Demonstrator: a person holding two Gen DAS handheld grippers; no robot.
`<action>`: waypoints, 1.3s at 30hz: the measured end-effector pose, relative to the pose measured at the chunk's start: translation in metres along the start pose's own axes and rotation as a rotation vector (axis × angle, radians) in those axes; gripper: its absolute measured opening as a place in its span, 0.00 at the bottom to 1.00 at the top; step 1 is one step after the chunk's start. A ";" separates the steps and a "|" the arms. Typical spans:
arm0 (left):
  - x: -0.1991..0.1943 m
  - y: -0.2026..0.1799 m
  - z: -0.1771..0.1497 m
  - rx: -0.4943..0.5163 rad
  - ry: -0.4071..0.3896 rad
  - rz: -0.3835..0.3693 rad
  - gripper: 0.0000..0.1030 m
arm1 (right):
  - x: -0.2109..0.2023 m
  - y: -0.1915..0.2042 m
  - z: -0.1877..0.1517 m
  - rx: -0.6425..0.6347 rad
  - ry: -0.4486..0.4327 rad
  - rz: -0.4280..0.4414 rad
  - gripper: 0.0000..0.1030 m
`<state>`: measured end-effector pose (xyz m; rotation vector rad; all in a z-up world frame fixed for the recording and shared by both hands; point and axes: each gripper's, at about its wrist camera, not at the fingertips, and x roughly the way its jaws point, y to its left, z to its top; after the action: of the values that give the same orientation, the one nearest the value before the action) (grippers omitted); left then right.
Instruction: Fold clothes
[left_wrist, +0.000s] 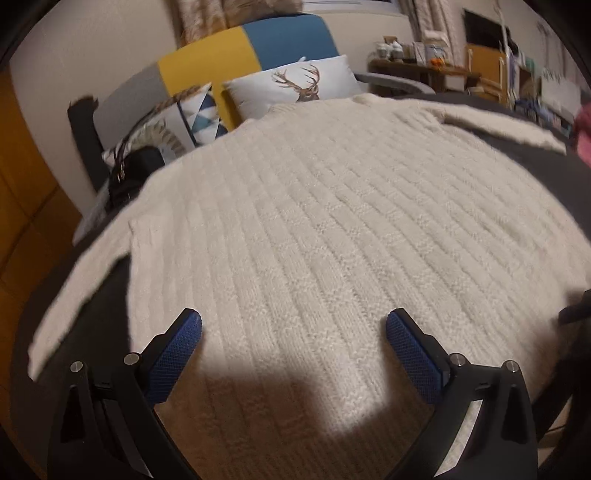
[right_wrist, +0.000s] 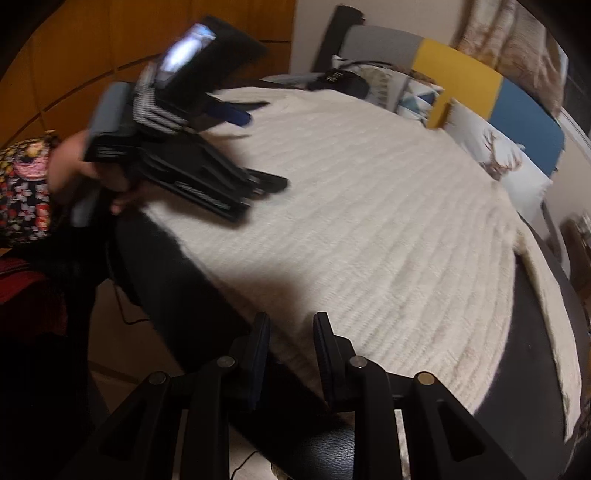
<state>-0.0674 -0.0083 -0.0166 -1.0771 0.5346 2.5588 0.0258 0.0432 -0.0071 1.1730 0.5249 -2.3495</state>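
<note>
1. Hovering: my left tongs (left_wrist: 293, 332) hang over the lower hem area of the cream knit sweater (left_wrist: 332, 221), blue pads (left_wrist: 177, 354) spread wide, nothing between them.
2. Right tongs (right_wrist: 290, 332): fingers a narrow gap apart, low centre of the right wrist view, at the sweater's near edge where it meets the dark tabletop (right_wrist: 184, 280). Whether any knit sits between them, I cannot tell.
3. Sweater: lies spread flat across the tabletop, body unfolded; one sleeve (left_wrist: 81, 280) runs to the lower left of the left view, the other sleeve (left_wrist: 498, 122) stretches to the upper right.
4. Surroundings: deer-print cushion (left_wrist: 295, 88) and a patterned cushion (left_wrist: 192, 114) at upper centre, behind the garment.
5. Step in hand, as I judge it: positioning at an edge ahead of a fold. The flat spread would suit a garment just laid out or one smoothed for refolding.
6. Next move calls for: a firm pinch through the thick, soft knit at edge or sleeve, both tongs lifting evenly so the cloth does not sag or drag.
</note>
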 end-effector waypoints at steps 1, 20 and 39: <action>0.000 0.001 -0.001 -0.009 0.002 -0.001 0.99 | 0.002 0.002 0.001 -0.014 0.008 -0.038 0.23; -0.008 -0.003 -0.001 -0.068 0.018 -0.014 0.99 | -0.009 -0.001 -0.006 0.093 0.027 0.147 0.04; -0.006 -0.093 0.033 0.237 -0.046 -0.040 0.98 | -0.004 -0.084 -0.024 0.516 -0.020 0.036 0.18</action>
<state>-0.0444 0.0875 -0.0112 -0.9342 0.7739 2.4058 -0.0031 0.1254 -0.0071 1.3526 -0.1257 -2.5393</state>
